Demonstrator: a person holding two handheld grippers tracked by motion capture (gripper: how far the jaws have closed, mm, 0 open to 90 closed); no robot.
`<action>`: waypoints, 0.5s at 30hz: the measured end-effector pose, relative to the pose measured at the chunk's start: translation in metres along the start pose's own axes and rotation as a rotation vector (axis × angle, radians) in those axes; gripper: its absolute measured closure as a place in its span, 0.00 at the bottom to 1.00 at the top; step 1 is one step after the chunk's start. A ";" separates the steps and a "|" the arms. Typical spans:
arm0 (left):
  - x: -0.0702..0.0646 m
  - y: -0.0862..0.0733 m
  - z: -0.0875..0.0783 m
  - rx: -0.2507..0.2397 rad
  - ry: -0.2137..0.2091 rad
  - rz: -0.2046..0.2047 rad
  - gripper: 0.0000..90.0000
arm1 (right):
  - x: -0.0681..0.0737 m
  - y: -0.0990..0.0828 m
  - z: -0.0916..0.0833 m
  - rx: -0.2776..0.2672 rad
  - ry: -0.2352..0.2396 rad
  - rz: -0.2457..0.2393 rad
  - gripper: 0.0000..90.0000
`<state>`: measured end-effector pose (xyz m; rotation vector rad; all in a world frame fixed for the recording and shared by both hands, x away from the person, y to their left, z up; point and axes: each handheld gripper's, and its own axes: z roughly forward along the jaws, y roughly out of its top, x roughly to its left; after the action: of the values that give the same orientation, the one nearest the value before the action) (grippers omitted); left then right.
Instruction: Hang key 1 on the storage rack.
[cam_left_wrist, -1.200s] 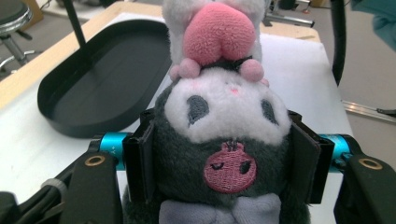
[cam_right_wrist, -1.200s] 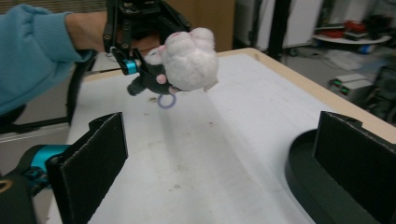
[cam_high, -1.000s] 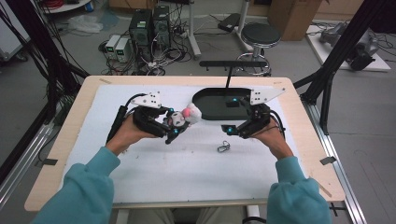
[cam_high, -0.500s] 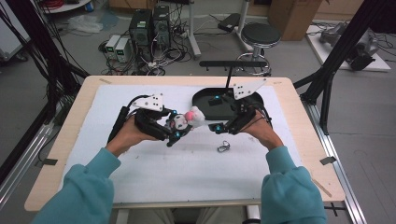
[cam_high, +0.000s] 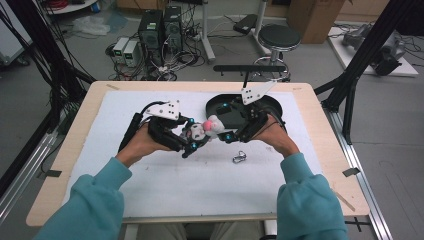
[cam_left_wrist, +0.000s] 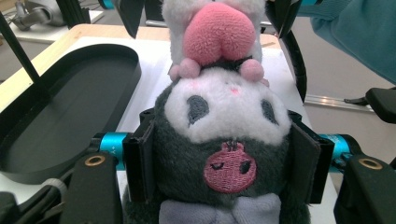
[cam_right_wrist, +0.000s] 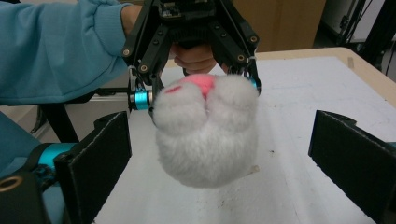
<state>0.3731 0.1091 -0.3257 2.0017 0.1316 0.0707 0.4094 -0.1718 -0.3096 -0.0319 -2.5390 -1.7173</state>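
A plush toy (cam_high: 204, 129), dark grey with a white face and a pink embroidered patch (cam_left_wrist: 224, 126), hangs over the white mat, and my left gripper (cam_high: 190, 136) is shut on its dark body. In the left gripper view both pads press into its sides (cam_left_wrist: 224, 161). Its fluffy white and pink end (cam_right_wrist: 208, 135) points at my right gripper (cam_high: 227, 131). The right gripper (cam_right_wrist: 224, 163) stands open, one jaw at either side of that end and neither touching it. The left gripper (cam_right_wrist: 196, 91) faces me from behind the toy in the right gripper view.
A black oval tray (cam_high: 216, 103) lies on the mat just behind the right hand, also at left in the left gripper view (cam_left_wrist: 70, 107). A small metal clip (cam_high: 239, 158) lies on the mat in front of the right hand. The wooden table edge (cam_high: 320, 120) borders the mat.
The right gripper has moved left from beside the tray toward the toy, and its open jaws now flank the white end. The left gripper and the toy have kept still.
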 end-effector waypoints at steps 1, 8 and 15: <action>0.000 0.000 0.000 -0.001 0.002 0.001 0.41 | 0.000 -0.001 0.000 0.006 0.001 0.005 0.06; 0.000 0.000 0.000 0.002 0.001 0.008 0.41 | -0.002 -0.002 0.003 0.027 0.022 0.000 0.16; 0.000 0.000 0.000 0.001 -0.002 0.011 0.41 | -0.003 -0.001 0.003 0.025 0.020 0.006 0.19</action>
<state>0.3729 0.1090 -0.3260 2.0032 0.1198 0.0752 0.4123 -0.1695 -0.3118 -0.0211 -2.5426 -1.6752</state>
